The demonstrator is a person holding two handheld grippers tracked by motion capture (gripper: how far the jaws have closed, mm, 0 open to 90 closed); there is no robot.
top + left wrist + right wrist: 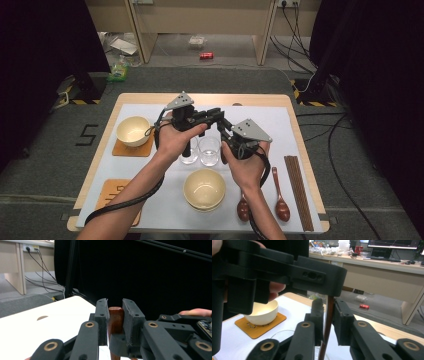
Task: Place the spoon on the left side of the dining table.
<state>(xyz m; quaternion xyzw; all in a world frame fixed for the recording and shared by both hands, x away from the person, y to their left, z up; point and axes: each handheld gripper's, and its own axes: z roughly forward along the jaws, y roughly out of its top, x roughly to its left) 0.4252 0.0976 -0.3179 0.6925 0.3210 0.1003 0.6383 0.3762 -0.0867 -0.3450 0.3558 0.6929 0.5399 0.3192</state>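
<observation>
Forearms, two, entering from near edge of high view, one black two-jaw tong in each hand.

Item 1: left gripper (216, 115). Raised above middle of light wooden table (200, 96), jaws pointing toward the other tong. Clamped on item 3, both pads pressing its flat faces in left gripper view.

Item 2: right gripper (225, 129). Just beside item 1, jaws angled up toward it, tips nearly meeting. Jaws parted, a thin gap showing either side of item 3 in right gripper view; no grip.

Item 3: slim reddish-brown wooden handle (116, 317). Squared-off end rising level with the tips of the left tong's jaws. Same piece running upright between the right tong's jaws (329, 322), top passing behind the left tong's body. Lower end out of sight; kind of utensil not determinable.

Item 4: two clear drinking glasses (209, 150), side by side, directly below both tongs.

Item 5: cream round bowl (204, 189), nearest the person, in front of the glasses.

Item 6: second cream bowl (133, 131) on orange square coaster (131, 149), far left. Another orange coaster (112, 197), near left, bare.

Item 7: two dark wooden spoons (281, 207), near right, bowls toward the person.

Item 8: brown chopsticks (298, 192), bundled, right edge of white mat (280, 125).
</observation>
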